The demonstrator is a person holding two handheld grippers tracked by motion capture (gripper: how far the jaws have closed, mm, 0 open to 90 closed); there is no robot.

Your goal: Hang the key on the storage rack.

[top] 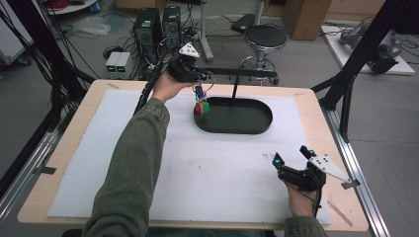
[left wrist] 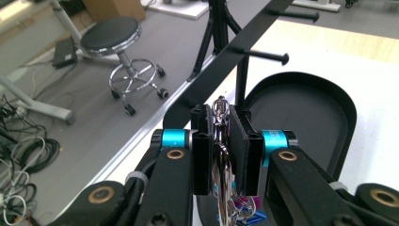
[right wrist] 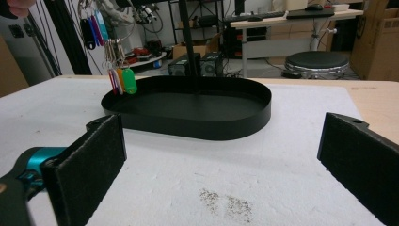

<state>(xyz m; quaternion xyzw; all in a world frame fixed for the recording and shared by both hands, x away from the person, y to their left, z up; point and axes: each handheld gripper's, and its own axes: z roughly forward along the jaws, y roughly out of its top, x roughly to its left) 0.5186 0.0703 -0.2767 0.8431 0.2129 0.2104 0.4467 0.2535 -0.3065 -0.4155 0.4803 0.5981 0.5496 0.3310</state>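
My left gripper (top: 198,88) hangs over the left end of the black oval tray (top: 257,129), shut on a metal key ring (left wrist: 219,109). From that ring dangle several coloured key tags (top: 201,106), red and green lowest, just above the tray's left rim. In the right gripper view the tags (right wrist: 120,79) hang at the tray's (right wrist: 188,123) far left end. Behind the tray rises a black rack post with a horizontal bar and pegs (left wrist: 269,56). My right gripper (top: 290,156) rests low at the near right of the white mat, open, with its pads (right wrist: 90,162) wide apart and nothing between them.
A white mat (top: 148,163) covers most of the wooden table. The rack's bar (top: 242,73) runs along the far edge. Beyond the table stand a round stool (top: 265,37), computer towers (top: 148,27) and loose cables. Black frame posts (top: 356,54) flank the table's right side.
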